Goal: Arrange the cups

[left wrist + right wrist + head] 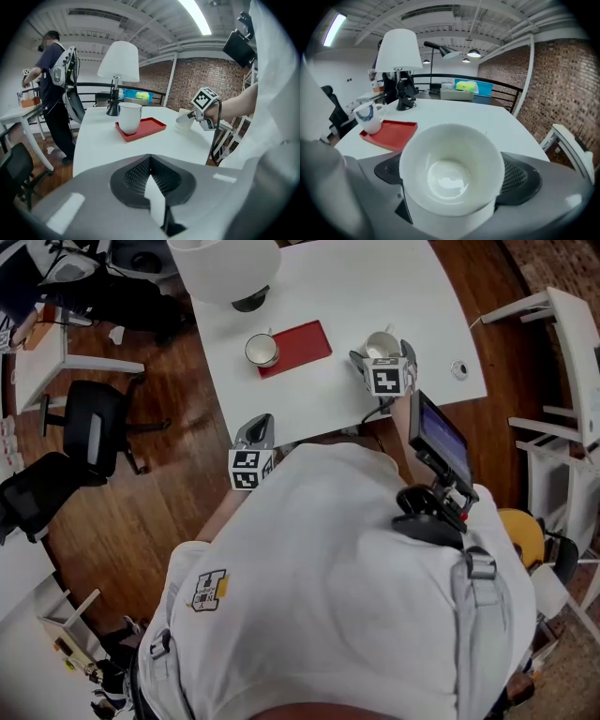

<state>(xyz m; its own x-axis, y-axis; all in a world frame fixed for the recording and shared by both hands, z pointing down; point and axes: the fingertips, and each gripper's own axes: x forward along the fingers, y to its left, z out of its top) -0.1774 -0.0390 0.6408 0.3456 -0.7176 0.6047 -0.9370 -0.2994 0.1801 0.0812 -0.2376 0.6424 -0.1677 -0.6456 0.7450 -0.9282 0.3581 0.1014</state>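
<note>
Head view: the flat red rectangular tray (pixel 298 346) is the biggest of the pieces I'm handling. A white ceramic mug with a blue mark (pixel 262 350) stands upright on the tray's left end. The plain white handleless cup (pixel 380 341) sits on the bare table just right of the tray and does not touch it. In the right gripper view I look straight down into its glossy, empty bowl.

The right gripper (pixel 382 352) has its jaws spread wide with that cup between them. Dark mesh pad shows past the rim on the right side, so I read no squeeze on it. The left gripper (pixel 261 425) hangs at the near table edge with its jaws pressed together and nothing in them.

For room to move, the round-cornered white table (pixel 375 277) is mostly bare. There is open top behind and to the right of the cup, and more between the tray and the near edge. A white-shaded table lamp on a black base (pixel 223 266) takes up the far left corner behind the mug.

Around the table lies a brown wooden floor (pixel 159 484), with black office chairs (pixel 94 427) to the left. The right gripper view shows a red brick wall (pixel 562 79). In the left gripper view a person (pixel 54 89) stands at another table.
</note>
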